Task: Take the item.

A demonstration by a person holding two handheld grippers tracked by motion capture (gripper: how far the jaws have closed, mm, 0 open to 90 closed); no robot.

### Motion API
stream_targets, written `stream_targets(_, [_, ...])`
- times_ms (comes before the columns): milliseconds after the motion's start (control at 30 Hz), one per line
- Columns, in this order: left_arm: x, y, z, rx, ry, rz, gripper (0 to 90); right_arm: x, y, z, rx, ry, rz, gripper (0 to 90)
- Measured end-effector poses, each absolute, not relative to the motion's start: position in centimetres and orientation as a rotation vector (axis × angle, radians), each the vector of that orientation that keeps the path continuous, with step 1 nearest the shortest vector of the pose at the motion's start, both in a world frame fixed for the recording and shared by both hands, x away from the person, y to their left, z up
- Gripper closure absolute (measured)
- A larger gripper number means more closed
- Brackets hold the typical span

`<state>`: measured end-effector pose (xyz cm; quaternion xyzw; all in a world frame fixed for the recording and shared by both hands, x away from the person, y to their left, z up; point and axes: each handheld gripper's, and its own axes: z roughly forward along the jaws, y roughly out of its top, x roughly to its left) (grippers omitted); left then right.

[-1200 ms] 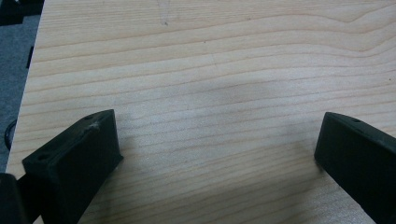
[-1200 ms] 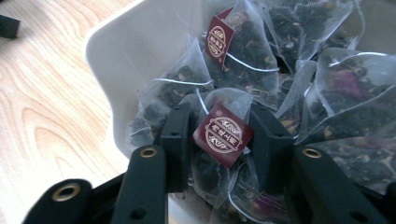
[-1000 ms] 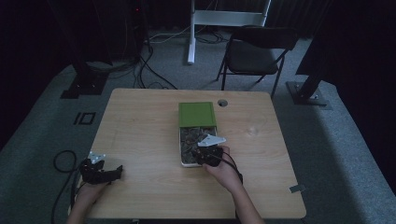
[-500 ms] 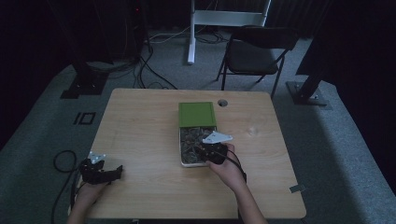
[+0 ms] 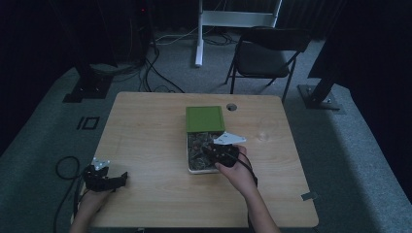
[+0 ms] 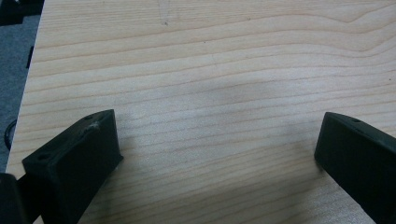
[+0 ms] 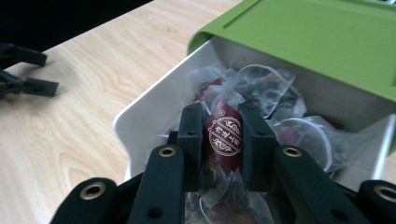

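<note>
Right hand-held gripper (image 7: pixel 219 140) had shifted slightly over the open white box (image 5: pixel 203 154) with sliding green lid (image 5: pixel 205 119) at mid-tabletop (image 5: pixel 145 126), jaws closed on one clear tea sachet with a dark red label (image 7: pixel 225 135). Extraction looked underway. One box; several sachets inside, too heaped to count. Left hand-held gripper (image 5: pixel 104 178) lay idle at the near left corner, jaws wide, empty.
</note>
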<state>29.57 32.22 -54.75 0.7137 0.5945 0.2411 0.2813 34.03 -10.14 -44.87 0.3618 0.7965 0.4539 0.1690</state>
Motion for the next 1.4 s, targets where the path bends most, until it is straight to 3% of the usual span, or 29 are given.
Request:
stream_targets(633, [29.6,32.2,-54.7,1.914,1.592,0.646,0.5,34.4,-10.6,-42.9,1.004,2.225,1.317,74.2])
stream_targets(1400, [29.6,32.2,-54.8,1.913,1.592,0.647,0.5,35.4,-14.1,-42.1,1.056,2.140,1.284,74.2])
